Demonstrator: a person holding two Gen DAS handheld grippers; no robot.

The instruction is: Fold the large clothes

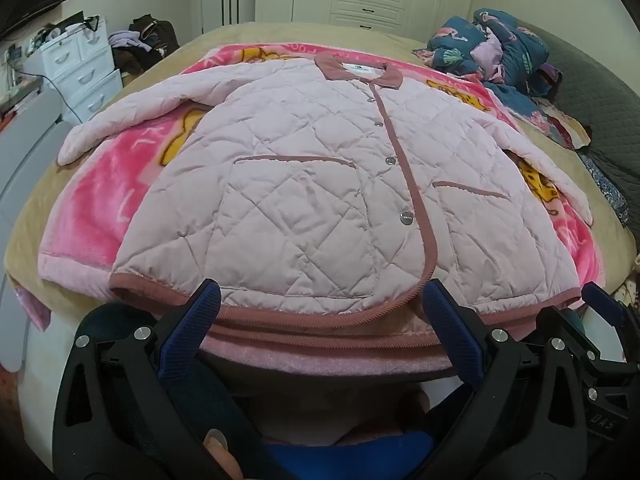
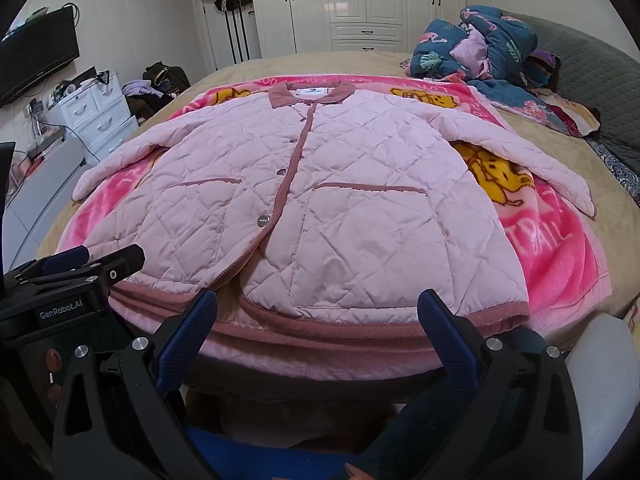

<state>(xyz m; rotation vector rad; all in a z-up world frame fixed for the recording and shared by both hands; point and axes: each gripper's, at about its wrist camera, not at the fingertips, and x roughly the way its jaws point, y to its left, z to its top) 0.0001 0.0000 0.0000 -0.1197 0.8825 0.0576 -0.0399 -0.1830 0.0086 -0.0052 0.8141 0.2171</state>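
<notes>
A pale pink quilted jacket (image 1: 304, 184) (image 2: 320, 208) with dusty-rose trim lies face up and buttoned on a bright pink cartoon blanket (image 1: 100, 200) (image 2: 560, 248), collar at the far end, both sleeves spread out to the sides. My left gripper (image 1: 322, 300) hovers open just short of the hem's left half, nothing between its blue-padded fingers (image 1: 188, 332). My right gripper (image 2: 318, 312) stands open in front of the hem's right half, also holding nothing. In the right wrist view the left gripper (image 2: 80, 264) shows at the left edge; in the left wrist view the right gripper (image 1: 600, 300) shows at the right edge.
The blanket lies on a tan bed (image 1: 240, 36) (image 2: 540, 136). A crumpled blue flamingo quilt (image 1: 500, 48) (image 2: 488, 48) sits at the far right by a grey headboard (image 2: 592, 80). White drawers (image 1: 80, 68) (image 2: 100, 112) and clutter stand left of the bed; wardrobes (image 2: 360, 0) line the back wall.
</notes>
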